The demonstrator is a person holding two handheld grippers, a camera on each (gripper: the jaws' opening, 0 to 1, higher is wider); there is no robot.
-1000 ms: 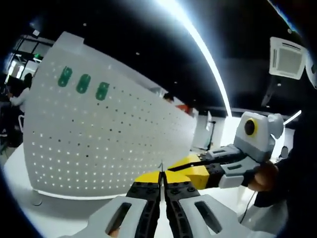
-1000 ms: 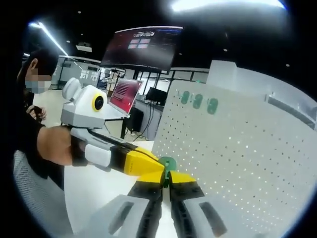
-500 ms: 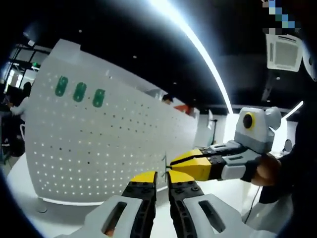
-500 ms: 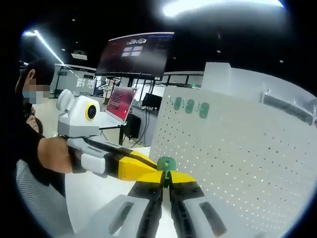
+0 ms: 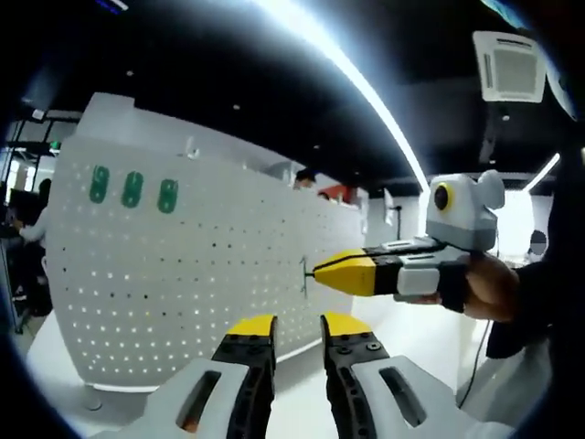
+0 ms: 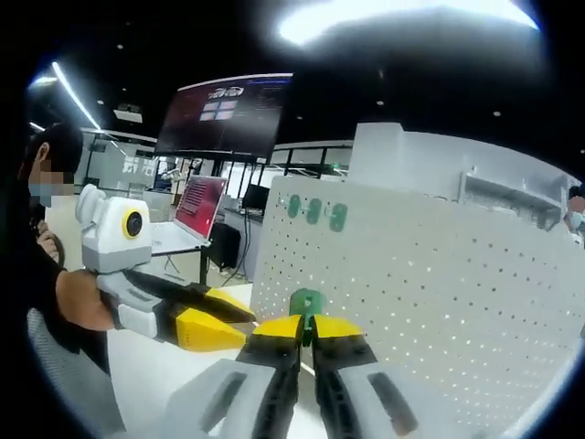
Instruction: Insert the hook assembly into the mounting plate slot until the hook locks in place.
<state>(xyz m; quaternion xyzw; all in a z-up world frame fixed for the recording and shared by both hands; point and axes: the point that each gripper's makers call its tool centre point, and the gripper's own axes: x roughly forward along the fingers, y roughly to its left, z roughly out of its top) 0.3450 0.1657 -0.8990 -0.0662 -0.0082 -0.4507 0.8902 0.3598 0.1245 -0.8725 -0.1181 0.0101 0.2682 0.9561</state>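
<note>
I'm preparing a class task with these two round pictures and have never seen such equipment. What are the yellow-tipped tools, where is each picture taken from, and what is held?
A person holds a hand gripper in each hand; a camera rides on each. In the left gripper view, the left gripper stands open and empty, while the right gripper enters from the right. In the right gripper view, the right gripper is shut on a small green hook piece. Ahead stands a white pegboard bearing three green hook pieces near its top.

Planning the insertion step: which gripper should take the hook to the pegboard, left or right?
Right, probably. The right gripper is shut on the green hook, with the white pegboard close ahead. The left gripper stands open, holding nothing.
</note>
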